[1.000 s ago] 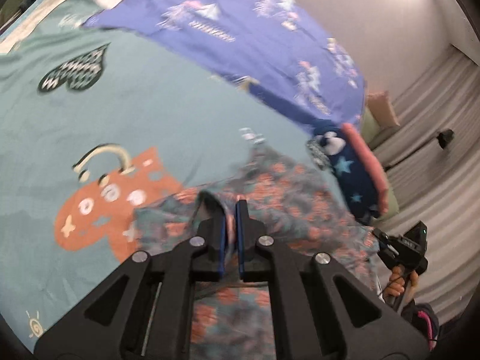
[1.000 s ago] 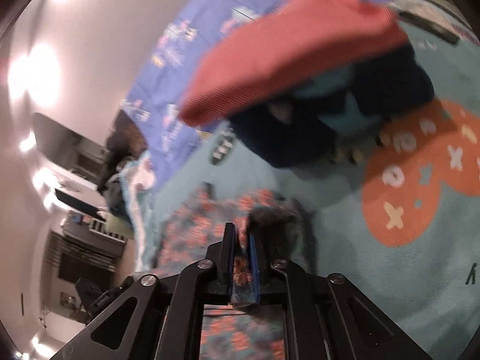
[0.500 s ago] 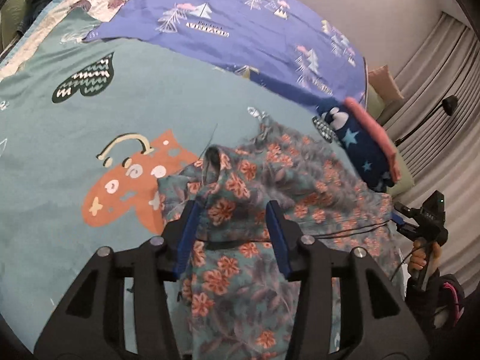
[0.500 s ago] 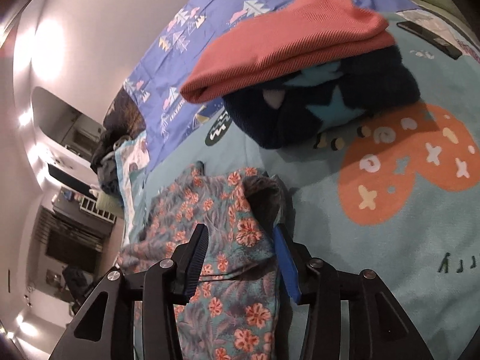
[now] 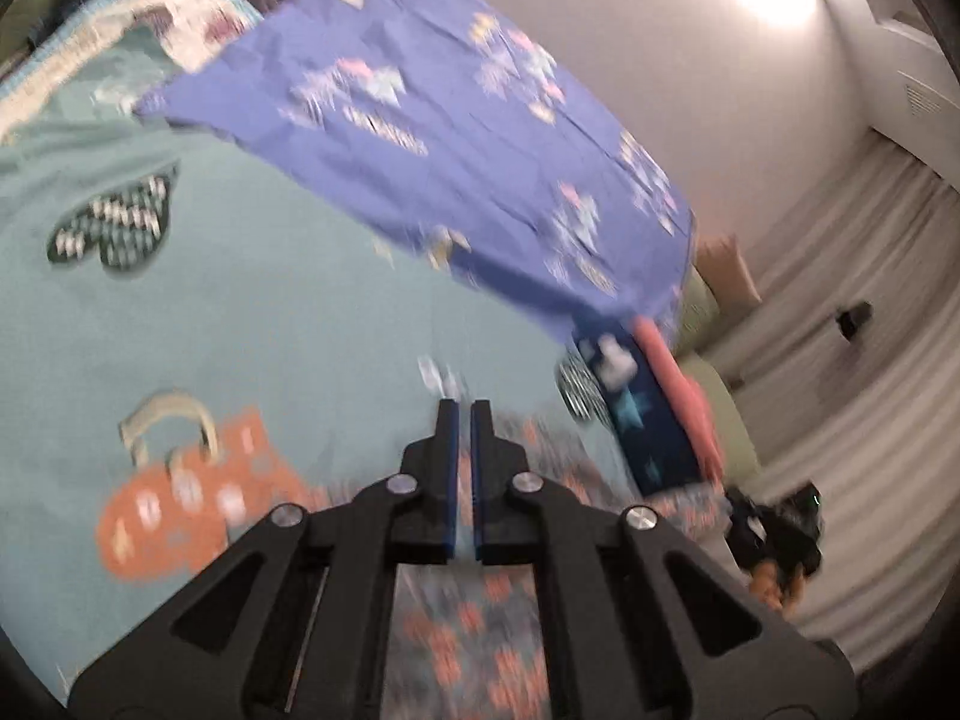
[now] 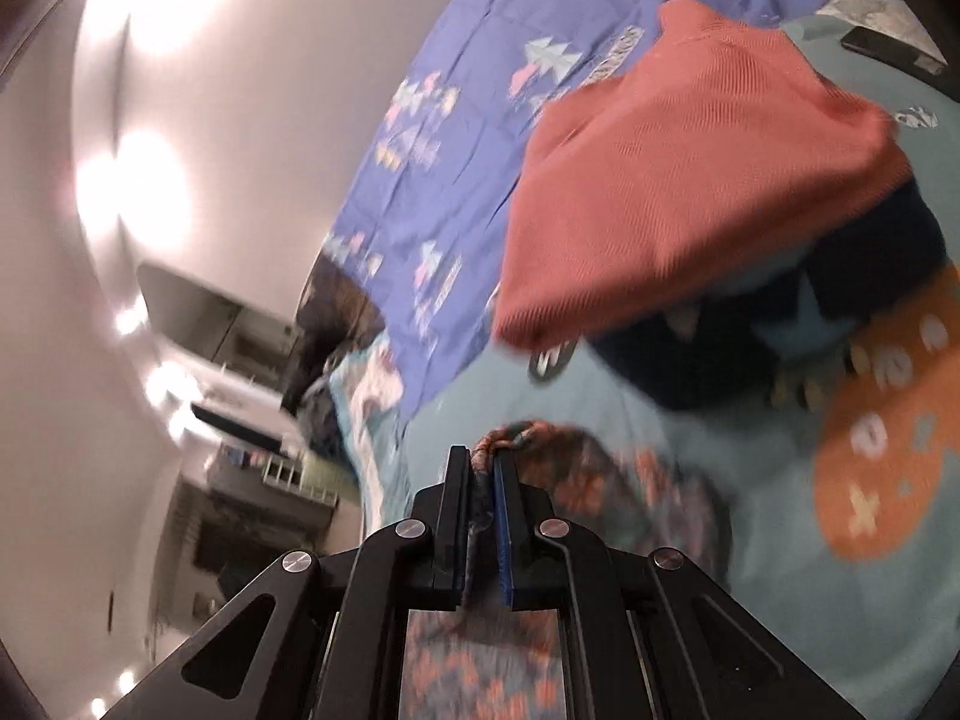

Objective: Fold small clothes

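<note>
Floral fabric of the small garment [image 6: 654, 492] lay on the teal bed [image 5: 270, 312] at six o'clock, each claw, left claw [image 5: 463, 420] and right claw [image 6: 480, 468], having just clenched onto an edge, presumably to lift it for folding.

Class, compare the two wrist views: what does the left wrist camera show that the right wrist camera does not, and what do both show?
Only the left view: curtains, the dark patterned heart, and the other hand with its gripper.
Only the right view: shelves by the wall, a dark phone-like slab, and floral cloth visibly pinched by the right gripper.
Both: teal bedspread, purple sheet, red-and-navy folded stack.
</note>
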{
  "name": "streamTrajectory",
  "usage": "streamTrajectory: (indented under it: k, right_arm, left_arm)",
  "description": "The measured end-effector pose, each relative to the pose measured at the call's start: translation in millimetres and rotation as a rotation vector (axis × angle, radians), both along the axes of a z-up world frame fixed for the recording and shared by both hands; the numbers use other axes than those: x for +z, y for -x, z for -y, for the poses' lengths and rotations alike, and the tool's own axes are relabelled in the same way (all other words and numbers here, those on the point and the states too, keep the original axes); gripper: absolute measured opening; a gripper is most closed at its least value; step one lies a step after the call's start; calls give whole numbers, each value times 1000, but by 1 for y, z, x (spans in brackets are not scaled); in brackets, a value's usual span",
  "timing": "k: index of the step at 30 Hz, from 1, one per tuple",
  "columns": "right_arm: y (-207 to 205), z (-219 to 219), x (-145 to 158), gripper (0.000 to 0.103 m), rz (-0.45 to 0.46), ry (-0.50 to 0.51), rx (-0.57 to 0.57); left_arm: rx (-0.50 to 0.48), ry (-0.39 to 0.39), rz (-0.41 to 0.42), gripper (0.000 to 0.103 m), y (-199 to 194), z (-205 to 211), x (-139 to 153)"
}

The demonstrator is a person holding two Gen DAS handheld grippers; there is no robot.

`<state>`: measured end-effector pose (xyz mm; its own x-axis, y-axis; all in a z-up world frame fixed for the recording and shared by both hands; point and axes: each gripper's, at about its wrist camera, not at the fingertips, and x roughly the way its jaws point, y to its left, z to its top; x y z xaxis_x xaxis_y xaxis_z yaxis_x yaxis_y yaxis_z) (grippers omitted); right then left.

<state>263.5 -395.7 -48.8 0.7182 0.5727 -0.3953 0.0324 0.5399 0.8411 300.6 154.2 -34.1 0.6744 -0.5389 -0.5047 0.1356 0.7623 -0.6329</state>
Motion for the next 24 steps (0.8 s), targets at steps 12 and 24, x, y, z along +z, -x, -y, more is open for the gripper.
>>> streamTrajectory:
  k: [12,24]
  right_arm:
    - [1,-4,-38,37,-166,183,-11]
    - [25,-42,-20,43,-129,239,134]
  left_arm:
    - [-180,-159,-148,48,51,26,-42]
    - [-219,-184,-73,0,50,42,-25]
